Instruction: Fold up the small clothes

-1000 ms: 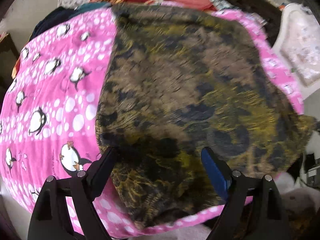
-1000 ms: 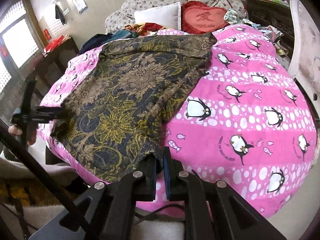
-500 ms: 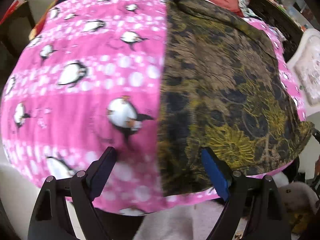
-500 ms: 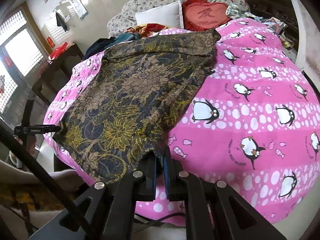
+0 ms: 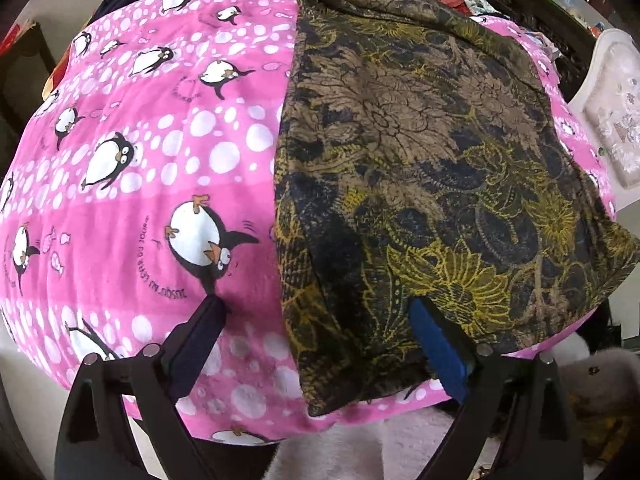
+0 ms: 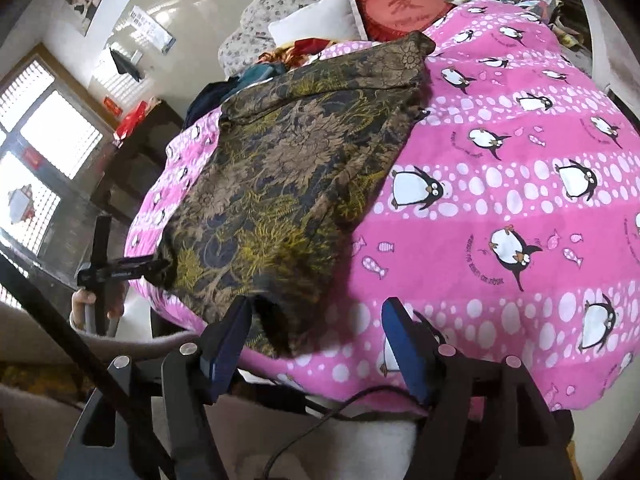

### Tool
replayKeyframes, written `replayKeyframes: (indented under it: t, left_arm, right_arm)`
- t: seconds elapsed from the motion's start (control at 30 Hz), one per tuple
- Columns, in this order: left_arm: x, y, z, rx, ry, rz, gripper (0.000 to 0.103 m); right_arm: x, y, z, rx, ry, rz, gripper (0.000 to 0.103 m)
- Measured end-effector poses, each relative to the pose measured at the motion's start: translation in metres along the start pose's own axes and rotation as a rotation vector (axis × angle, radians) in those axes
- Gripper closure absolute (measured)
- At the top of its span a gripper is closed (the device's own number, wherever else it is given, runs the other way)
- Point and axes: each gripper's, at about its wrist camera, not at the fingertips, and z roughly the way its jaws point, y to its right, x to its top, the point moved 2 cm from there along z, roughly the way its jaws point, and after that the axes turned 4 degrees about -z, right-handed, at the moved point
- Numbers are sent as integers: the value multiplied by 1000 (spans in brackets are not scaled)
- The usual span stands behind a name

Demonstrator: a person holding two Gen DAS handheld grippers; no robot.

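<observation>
A dark floral garment with brown and yellow flowers [image 5: 420, 168] lies spread on the pink penguin blanket [image 5: 160, 160]; it also shows in the right wrist view [image 6: 288, 184]. My left gripper [image 5: 316, 312] is open at the near edge, and its fingers straddle the garment's left near hem. My right gripper [image 6: 316, 316] is open and empty, just off the garment's near right corner [image 6: 276, 320]. The left gripper also shows in the right wrist view [image 6: 156, 268], at the garment's left corner.
The blanket [image 6: 520, 160] covers a rounded bed. Pillows, a red heart cushion [image 6: 400, 4] and loose clothes [image 6: 256, 76] lie at the far end. A dark wooden table [image 6: 136, 152] stands left, a white headboard [image 5: 616, 112] right.
My right gripper has opened and let go of the garment's corner, which now lies on the blanket. My left gripper has shifted left along the near hem and stays open.
</observation>
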Motion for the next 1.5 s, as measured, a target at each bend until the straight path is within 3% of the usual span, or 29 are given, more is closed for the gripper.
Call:
replayKeyframes:
  t: [0.2, 0.23, 0.27, 0.3, 0.33, 0.37, 0.4, 0.47, 0.53, 0.6, 0.73, 0.9, 1.07, 1.2, 1.27, 1.4, 1.43, 1.5]
  left_arm:
    - [-2, 8, 5, 19, 9, 22, 3]
    - [-2, 9, 6, 26, 10, 27, 6]
    - [-3, 10, 4, 33, 16, 33, 21]
    - [-3, 11, 1, 54, 23, 51, 30]
    - [-2, 11, -1, 66, 30, 60, 53]
    - [-1, 8, -6, 65, 32, 62, 86]
    - [2, 4, -11, 22, 22, 46, 98]
    - [11, 0, -17, -98, 2, 15, 98]
    - [20, 3, -24, -117, 25, 31, 98]
    - [38, 2, -36, -185, 57, 21, 98]
    - [85, -11, -60, -230, 162, -34, 98]
    - [174, -23, -77, -258, 290, -98, 98]
    - [267, -25, -59, -248, 333, -161, 98]
    - [333, -21, -24, -228, 306, -209, 98]
    - [361, -18, -3, -195, 286, -212, 98]
    - [398, -23, 45, -207, 217, -267, 96]
    - [401, -28, 52, -215, 197, -304, 92]
    - [403, -40, 57, -203, 193, -372, 71]
  right_arm:
    - [-1, -15, 18, 72, -9, -29, 34]
    - [-2, -16, 26, 58, -23, -33, 60]
    - [-3, -16, 34, 39, -42, -50, 94]
    - [-5, -15, 40, 26, -56, -61, 96]
    - [-5, -15, 43, 27, -62, -64, 96]
    - [-4, -15, 42, 48, -60, -65, 96]
    - [-2, -17, 40, 67, -50, -71, 96]
    - [10, -21, 28, 100, -1, -86, 96]
    - [27, -21, 12, 137, 74, -91, 96]
    - [48, -17, -5, 148, 162, -89, 96]
    - [93, -2, -21, 119, 299, -78, 96]
    - [176, 39, -7, 91, 409, 20, 96]
    - [257, 82, 32, 31, 408, 95, 96]
    - [313, 113, 68, -32, 399, 146, 96]
    - [331, 126, 80, -33, 397, 171, 96]
    - [357, 164, 125, -93, 338, 274, 94]
    - [357, 174, 133, -125, 327, 308, 91]
    - [354, 186, 133, -213, 328, 326, 91]
